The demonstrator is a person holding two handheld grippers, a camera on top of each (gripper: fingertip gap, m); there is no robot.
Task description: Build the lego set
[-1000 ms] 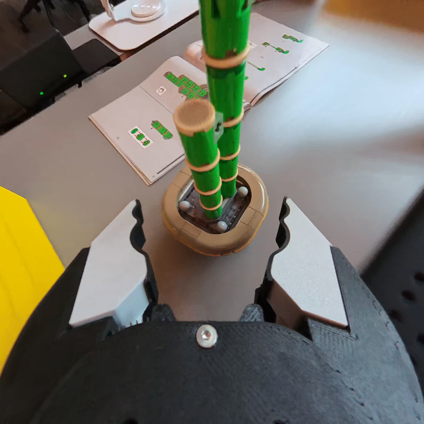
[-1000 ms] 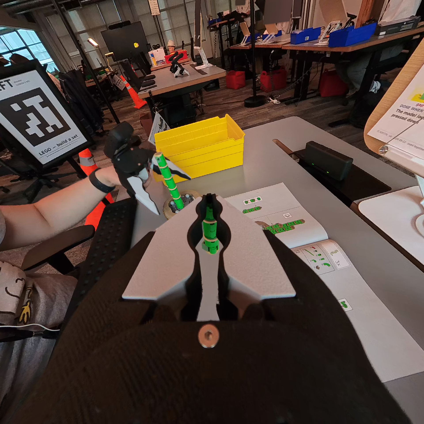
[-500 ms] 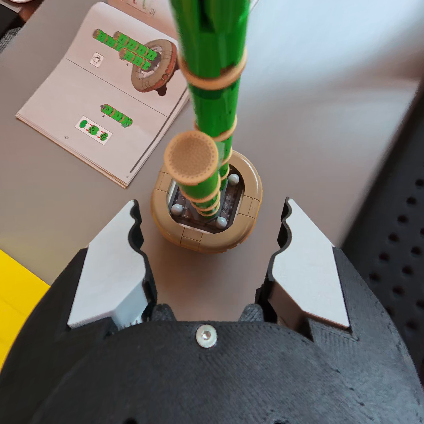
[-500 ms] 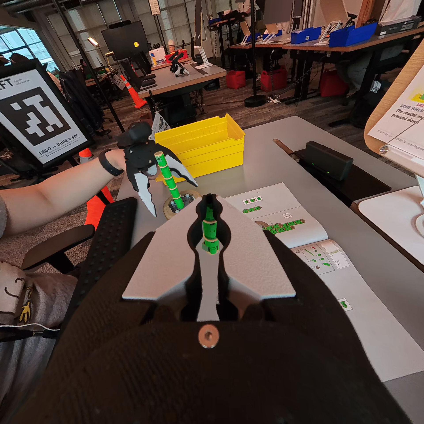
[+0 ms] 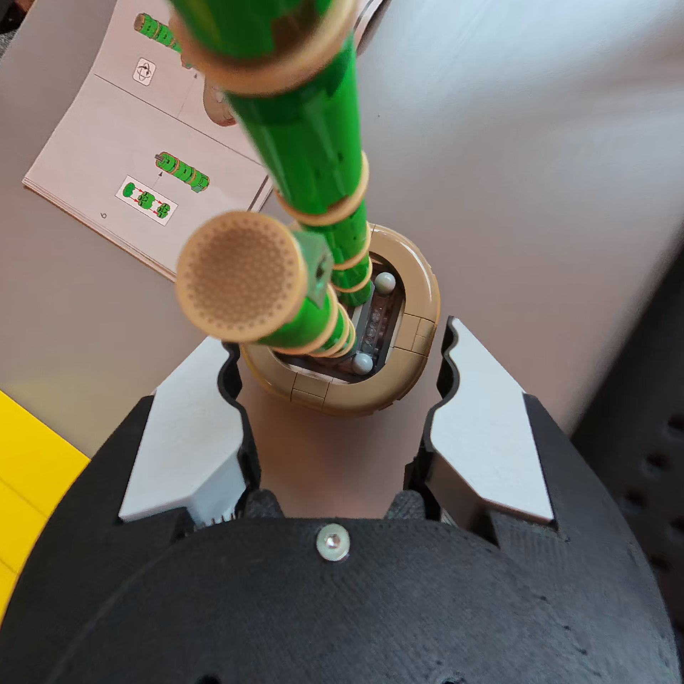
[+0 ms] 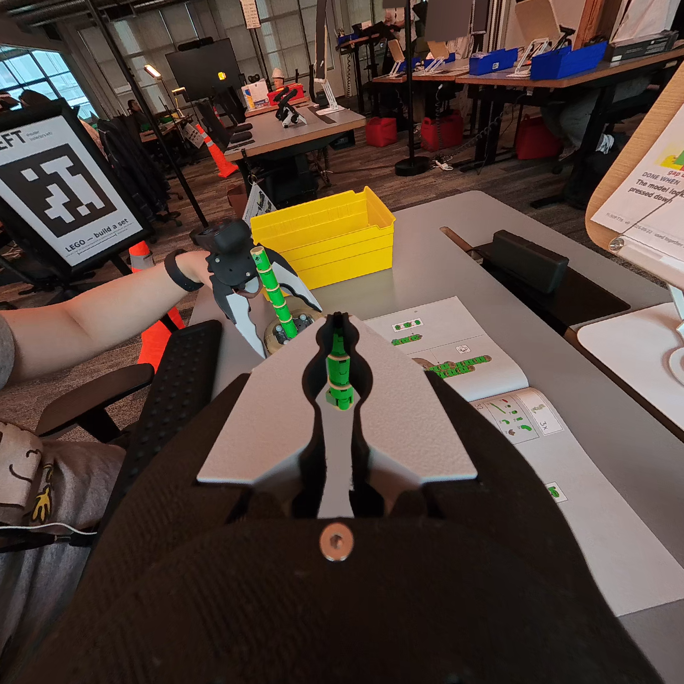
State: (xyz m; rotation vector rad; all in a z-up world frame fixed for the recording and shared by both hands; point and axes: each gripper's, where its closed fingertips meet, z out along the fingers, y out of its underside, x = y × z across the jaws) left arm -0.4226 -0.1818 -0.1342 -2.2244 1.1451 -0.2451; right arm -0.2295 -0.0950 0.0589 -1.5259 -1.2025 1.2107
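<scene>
Hovering over the tan oval brick pot, left claw spread wide, gripping nothing; its white fingers flank the pot's near rim. Pot sits on grey bench. Two green ringed bamboo stalks rise from it: short one with round tan cap, taller one beside it. Right claw clenched on the taller stalk's upper green segment. Open instruction booklet just beyond the pot. Yellow plastic bin at the bench's far edge.
</scene>
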